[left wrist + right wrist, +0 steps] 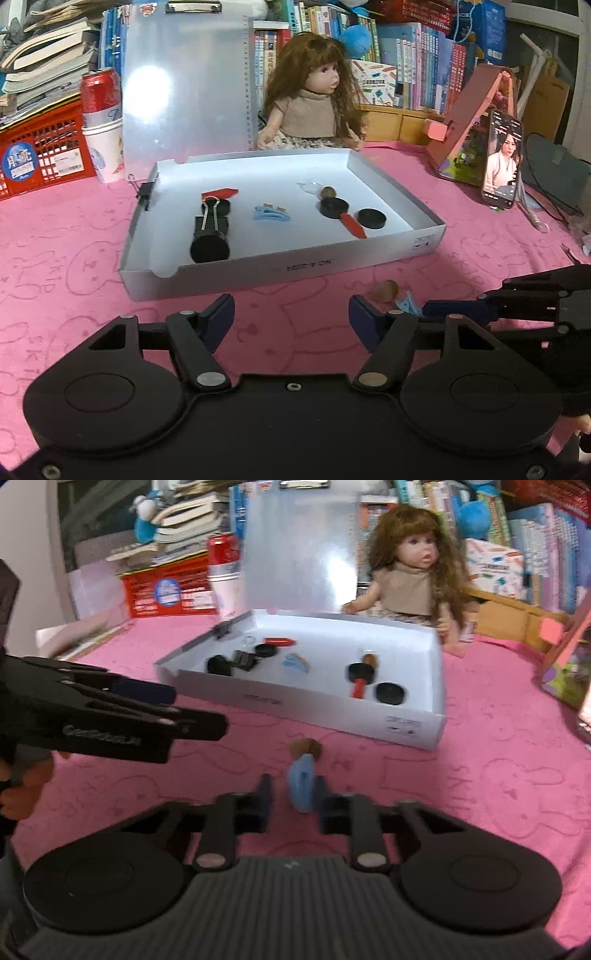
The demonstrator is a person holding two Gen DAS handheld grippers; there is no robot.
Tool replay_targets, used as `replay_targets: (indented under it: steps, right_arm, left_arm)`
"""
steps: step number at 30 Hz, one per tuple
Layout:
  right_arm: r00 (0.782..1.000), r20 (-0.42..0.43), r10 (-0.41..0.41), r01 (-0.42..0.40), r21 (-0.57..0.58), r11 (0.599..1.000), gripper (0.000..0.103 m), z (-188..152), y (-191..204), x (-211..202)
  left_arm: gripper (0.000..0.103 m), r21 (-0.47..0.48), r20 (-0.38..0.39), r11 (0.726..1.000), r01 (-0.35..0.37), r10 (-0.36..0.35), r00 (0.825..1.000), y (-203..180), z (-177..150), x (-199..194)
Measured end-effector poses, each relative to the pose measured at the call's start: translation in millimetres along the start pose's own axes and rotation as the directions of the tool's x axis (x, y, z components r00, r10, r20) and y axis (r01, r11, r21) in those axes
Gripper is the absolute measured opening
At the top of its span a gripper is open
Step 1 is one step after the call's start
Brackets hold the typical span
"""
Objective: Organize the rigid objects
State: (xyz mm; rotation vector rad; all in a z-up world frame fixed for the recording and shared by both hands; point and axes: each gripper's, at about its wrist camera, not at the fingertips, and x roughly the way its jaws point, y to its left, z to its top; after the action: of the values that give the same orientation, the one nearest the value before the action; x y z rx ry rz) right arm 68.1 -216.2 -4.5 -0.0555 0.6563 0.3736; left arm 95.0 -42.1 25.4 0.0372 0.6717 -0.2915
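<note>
A white shallow box (280, 264) (303, 701) lies on the pink cloth. It holds black round caps (371, 218), a black binder clip (211, 223), red pieces (354, 225), a blue hair clip (271, 214) and a walnut (328, 192). In front of the box lie a second walnut (386, 290) (306, 747) and a second blue hair clip (408, 306) (303, 784). My right gripper (293, 799) has its fingers on either side of this blue clip, close to it but with gaps showing. My left gripper (291, 314) is open and empty above the cloth.
A doll (314, 99) sits behind the box beside a clear clipboard (188, 85). A red crate (40, 147), a can on paper cups (101, 122) and books stand at left. A phone (502, 162) and pink cardboard house (472, 122) stand at right.
</note>
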Motion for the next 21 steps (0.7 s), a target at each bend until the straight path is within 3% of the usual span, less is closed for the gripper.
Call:
replay_targets:
  steps: [10,17,18,20,21]
  right_arm:
    - [0.998,-0.01,-0.057,0.057,0.03,0.998,0.018,-8,-29,-17]
    - [1.0,-0.005,0.022,-0.022,-0.023,0.999,0.018,-18,-36,-29]
    - [0.999,-0.003,0.035,-0.035,-0.031,0.999,0.018,-19,-34,-30]
    - [0.999,-0.002,0.054,-0.054,-0.053,0.997,0.018,-21,-30,-30]
    - [0.998,0.0,0.06,-0.06,-0.062,0.996,0.018,-21,-27,-30]
  left_arm:
    - [0.056,-0.018,-0.024,0.998,0.063,-0.064,0.998,-23,1,22]
    - [0.049,-0.02,-0.009,0.993,0.114,-0.114,0.993,-48,3,35]
    - [0.046,-0.017,-0.005,0.993,0.119,-0.119,0.993,-51,4,37]
    - [0.019,-0.016,-0.006,0.993,0.121,-0.121,0.993,-55,5,43]
    - [0.018,-0.021,-0.014,0.993,0.116,-0.116,0.993,-57,6,46]
